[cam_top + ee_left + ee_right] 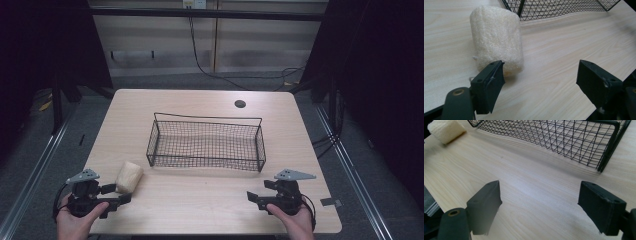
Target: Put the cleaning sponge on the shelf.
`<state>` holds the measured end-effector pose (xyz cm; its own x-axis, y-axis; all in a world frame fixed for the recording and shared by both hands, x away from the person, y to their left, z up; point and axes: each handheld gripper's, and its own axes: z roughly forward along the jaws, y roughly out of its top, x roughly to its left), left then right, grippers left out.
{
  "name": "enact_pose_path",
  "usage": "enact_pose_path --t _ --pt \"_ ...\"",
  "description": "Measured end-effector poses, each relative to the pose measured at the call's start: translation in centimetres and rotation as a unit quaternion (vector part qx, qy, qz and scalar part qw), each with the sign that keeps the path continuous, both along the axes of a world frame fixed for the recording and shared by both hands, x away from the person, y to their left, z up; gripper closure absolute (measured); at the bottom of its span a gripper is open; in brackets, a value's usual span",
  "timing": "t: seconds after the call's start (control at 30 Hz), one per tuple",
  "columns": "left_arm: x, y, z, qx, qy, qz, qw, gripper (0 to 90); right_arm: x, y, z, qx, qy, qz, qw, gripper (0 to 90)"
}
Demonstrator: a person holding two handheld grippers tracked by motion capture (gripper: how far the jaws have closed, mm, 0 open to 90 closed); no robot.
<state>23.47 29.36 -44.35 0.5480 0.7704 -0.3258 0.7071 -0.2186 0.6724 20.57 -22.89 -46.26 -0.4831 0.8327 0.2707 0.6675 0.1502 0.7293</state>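
Loofah, a pale fibrous roll, lies on the wooden table just off the near-left corner of the black wire basket. The left gripper sits right beside the roll with its jaws spread wide, one jaw close against the roll's near end. The right gripper hangs wide open too over bare tabletop near the basket's right end, well apart from the roll

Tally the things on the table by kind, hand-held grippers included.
Loofah sponge: 1
Wire basket: 1
Hand-held grippers: 2, left hand-held gripper and right hand-held gripper, both open
Total: 4
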Motion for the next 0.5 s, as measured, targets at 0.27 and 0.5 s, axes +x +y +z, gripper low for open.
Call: enact_pose_path --t 0.27,0.5 --pt "0.02 -0.19 0.08 0.001 0.008 -0.016 0.9998 22.4 -0.07 -0.06 0.02 0.002 0.001 -0.002 1.0000 18.0" --pt "-0.12 -0.32 0.85 0.005 0.004 -0.020 0.9998 21.7 -0.09 0.01 0.01 0.002 0.003 -0.001 1.0000 18.1"
